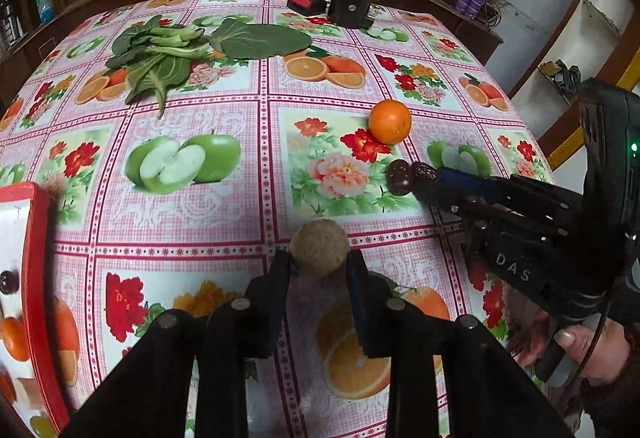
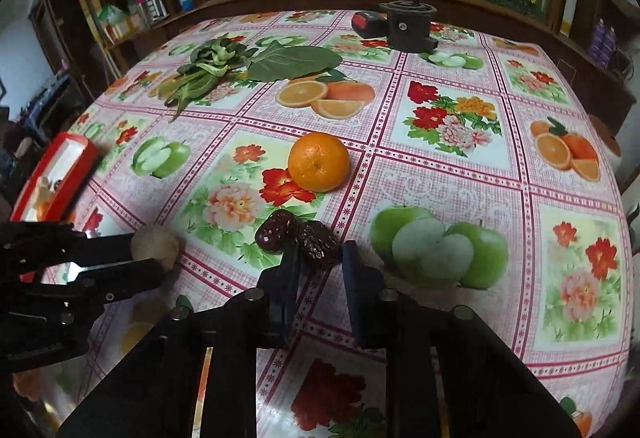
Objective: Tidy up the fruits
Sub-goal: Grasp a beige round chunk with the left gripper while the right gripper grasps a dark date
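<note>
1. My left gripper [image 1: 320,264] has its black fingers [image 1: 276,278] clamped on a round, tan, rough-skinned fruit [image 1: 319,252]; both pads touch its sides, and it sits at their tips just over the counter [image 1: 224,222], which is covered by a pink checked oilcloth printed with apples, oranges and flowers.
2. From the right wrist view, the same tan fruit [image 2: 155,244] shows at the left edge, pinched between the left gripper's [image 2: 152,262] fingers.
3. My right gripper [image 2: 318,258] has its fingers [image 2: 356,270] parted around the nearer of two dark red, wrinkled dried dates [image 2: 318,244]. The left finger lies between the two dates; whether the pads press the date I cannot tell.
4. The second dried date [image 2: 276,234] lies touching the first, on its left.
5. A smooth, round orange [image 2: 319,162] rests on the counter just beyond the dates, apart from them.
6. A red-rimmed white tray [image 1: 34,278] sits at the counter's left edge, holding small fruits, among them a dark cherry-like one [image 1: 9,281].
7. Green leafy vegetables [image 1: 160,53] and one broad flat green leaf [image 1: 260,39] lie at the far side of the counter.
8. A black round device [image 1: 350,7] and a red-and-black block [image 1: 306,2] stand near the far edge.
</note>
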A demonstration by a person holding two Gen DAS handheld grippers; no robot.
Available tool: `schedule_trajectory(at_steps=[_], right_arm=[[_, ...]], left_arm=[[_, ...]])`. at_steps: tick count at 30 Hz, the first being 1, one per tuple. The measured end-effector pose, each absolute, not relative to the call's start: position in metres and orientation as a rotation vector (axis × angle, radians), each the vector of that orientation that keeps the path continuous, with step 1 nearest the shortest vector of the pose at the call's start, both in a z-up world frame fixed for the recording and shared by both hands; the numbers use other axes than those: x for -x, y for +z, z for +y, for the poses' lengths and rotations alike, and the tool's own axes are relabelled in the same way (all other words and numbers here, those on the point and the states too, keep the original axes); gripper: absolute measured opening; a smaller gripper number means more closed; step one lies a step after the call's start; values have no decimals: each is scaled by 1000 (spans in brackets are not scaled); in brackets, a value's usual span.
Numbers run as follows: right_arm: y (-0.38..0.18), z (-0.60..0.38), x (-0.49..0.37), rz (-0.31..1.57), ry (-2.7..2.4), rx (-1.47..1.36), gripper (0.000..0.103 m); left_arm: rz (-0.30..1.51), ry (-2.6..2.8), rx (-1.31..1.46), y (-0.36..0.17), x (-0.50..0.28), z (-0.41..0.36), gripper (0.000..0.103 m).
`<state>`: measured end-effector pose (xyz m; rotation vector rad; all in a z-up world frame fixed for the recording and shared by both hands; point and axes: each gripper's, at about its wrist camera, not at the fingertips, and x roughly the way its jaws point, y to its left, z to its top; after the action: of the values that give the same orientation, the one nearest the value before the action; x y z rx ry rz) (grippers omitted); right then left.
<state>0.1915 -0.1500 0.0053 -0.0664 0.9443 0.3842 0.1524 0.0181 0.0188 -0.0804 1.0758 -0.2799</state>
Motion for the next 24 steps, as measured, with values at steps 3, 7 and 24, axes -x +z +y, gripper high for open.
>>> schedule_trajectory(at_steps=[3,7,24], right_arm=[[10,-153,-183,935,376,58,21],[19,-154,-165,913,379,65,21],[8,-166,-132,995,379,31,33]], left_arm=[[1082,-280,89,16,-147,21,30],[1088,-286,114,15,-135,28,30],[1048,-317,-17,23,-155,5,38]])
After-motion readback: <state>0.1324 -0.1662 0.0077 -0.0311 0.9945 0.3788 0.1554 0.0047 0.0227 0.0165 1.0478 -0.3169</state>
